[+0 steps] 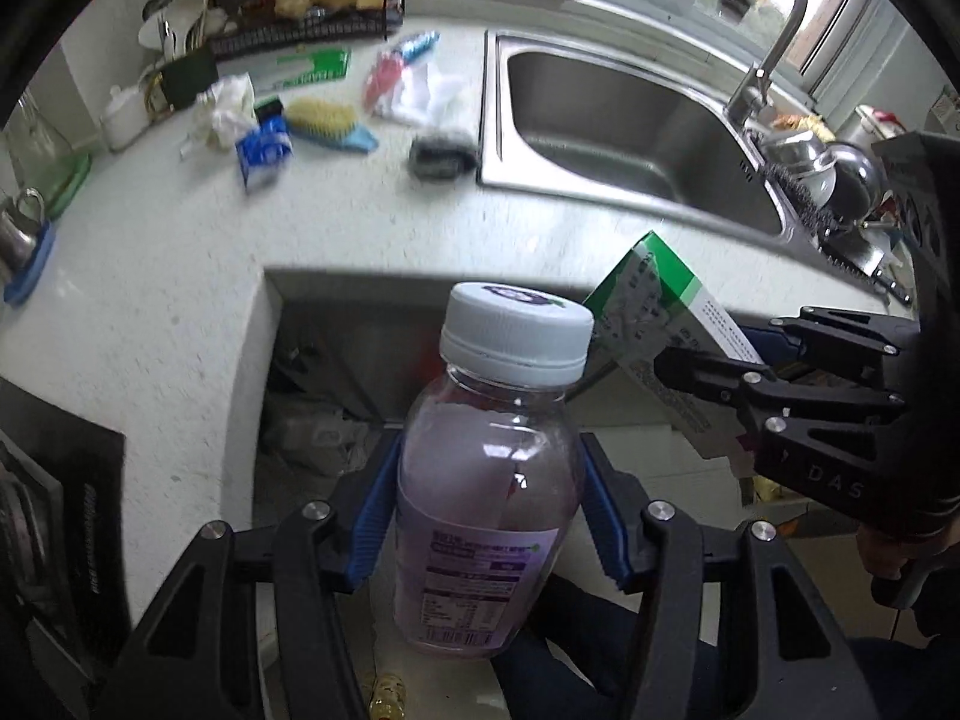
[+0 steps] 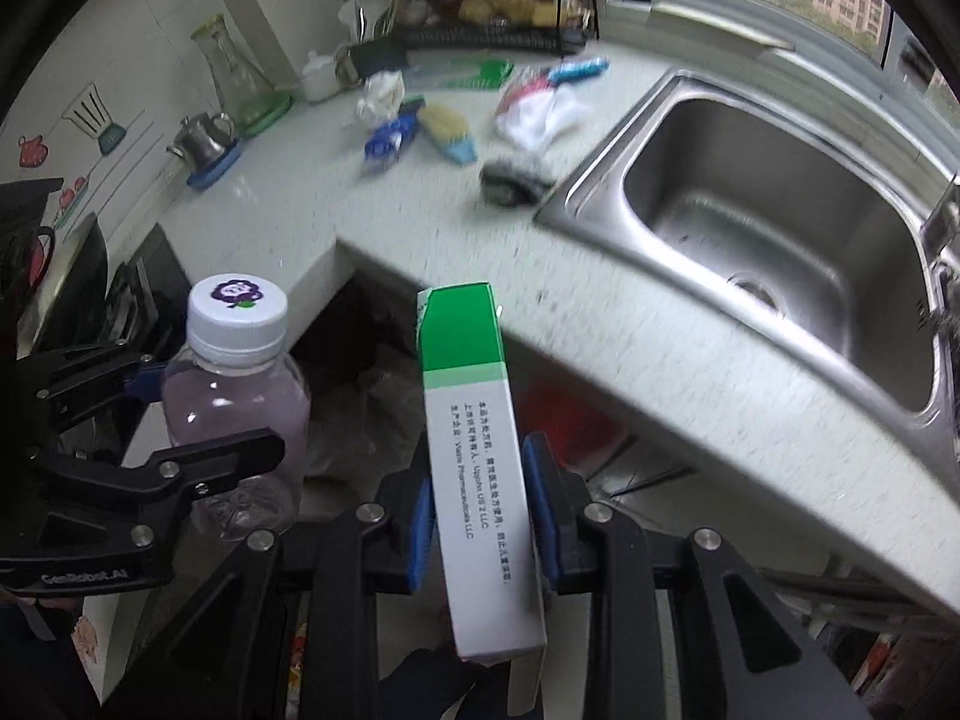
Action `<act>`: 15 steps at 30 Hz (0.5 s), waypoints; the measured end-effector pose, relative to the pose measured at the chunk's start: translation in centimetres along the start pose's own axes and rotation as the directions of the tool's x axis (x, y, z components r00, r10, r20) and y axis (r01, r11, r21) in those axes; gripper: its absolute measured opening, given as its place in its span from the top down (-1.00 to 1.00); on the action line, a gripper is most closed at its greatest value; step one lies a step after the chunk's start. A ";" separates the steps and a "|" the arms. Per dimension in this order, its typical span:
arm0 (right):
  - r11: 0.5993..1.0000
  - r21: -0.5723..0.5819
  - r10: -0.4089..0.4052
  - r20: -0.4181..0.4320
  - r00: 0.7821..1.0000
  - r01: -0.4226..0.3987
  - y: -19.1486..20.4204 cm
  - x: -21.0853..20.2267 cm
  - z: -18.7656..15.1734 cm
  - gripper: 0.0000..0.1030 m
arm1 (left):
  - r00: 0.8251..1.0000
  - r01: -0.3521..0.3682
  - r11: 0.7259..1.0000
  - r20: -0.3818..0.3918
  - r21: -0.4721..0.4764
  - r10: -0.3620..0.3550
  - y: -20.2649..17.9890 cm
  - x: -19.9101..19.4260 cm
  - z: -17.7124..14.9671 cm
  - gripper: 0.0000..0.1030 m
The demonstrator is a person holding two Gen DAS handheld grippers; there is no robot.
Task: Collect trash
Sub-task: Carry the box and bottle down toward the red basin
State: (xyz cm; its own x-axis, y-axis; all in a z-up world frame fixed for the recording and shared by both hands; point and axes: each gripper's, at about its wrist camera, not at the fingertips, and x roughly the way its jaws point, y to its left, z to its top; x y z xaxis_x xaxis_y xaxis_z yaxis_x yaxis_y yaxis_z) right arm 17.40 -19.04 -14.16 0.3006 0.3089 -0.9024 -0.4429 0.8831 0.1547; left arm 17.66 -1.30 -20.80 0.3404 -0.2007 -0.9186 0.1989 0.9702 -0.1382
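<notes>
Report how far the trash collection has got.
Done: nothing shown binned yet. In hand: the left gripper grips the plastic bottle; the right gripper grips the green-and-white box, both off the counter edge. Left: crumpled tissue, blue wrapper and red-white packaging on the counter.

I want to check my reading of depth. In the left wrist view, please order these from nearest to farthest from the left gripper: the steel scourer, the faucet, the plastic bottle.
1. Plastic bottle: between the left gripper pads, held.
2. Steel scourer: on the counter, by the sink's left edge.
3. Faucet: behind the sink, at the window.
</notes>
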 end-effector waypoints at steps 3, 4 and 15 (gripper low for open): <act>1.000 0.006 -0.005 -0.039 0.999 0.005 0.0 3.3 -1.6 0.49 | 0.999 0.003 0.999 -0.046 -0.036 -0.005 0.8 4.0 -1.9 -0.06; 1.000 0.007 -0.011 -0.061 0.998 0.012 0.0 4.9 -2.2 0.49 | 0.999 0.005 0.999 -0.054 -0.046 -0.008 1.1 5.7 -2.7 -0.06; 0.999 0.022 -0.027 -0.207 0.978 0.032 -2.5 22.1 -8.1 0.49 | 0.991 0.039 0.986 -0.117 -0.160 -0.059 3.6 23.4 -8.6 -0.06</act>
State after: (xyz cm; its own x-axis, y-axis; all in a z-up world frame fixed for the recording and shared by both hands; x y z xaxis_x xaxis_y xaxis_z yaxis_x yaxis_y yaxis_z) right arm 18.33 -17.28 -37.76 0.1312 0.2057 -0.9698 -0.4149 0.8998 0.1347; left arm 18.45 -1.29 -46.00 0.2180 -0.2398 -0.9460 0.0623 0.9708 -0.2317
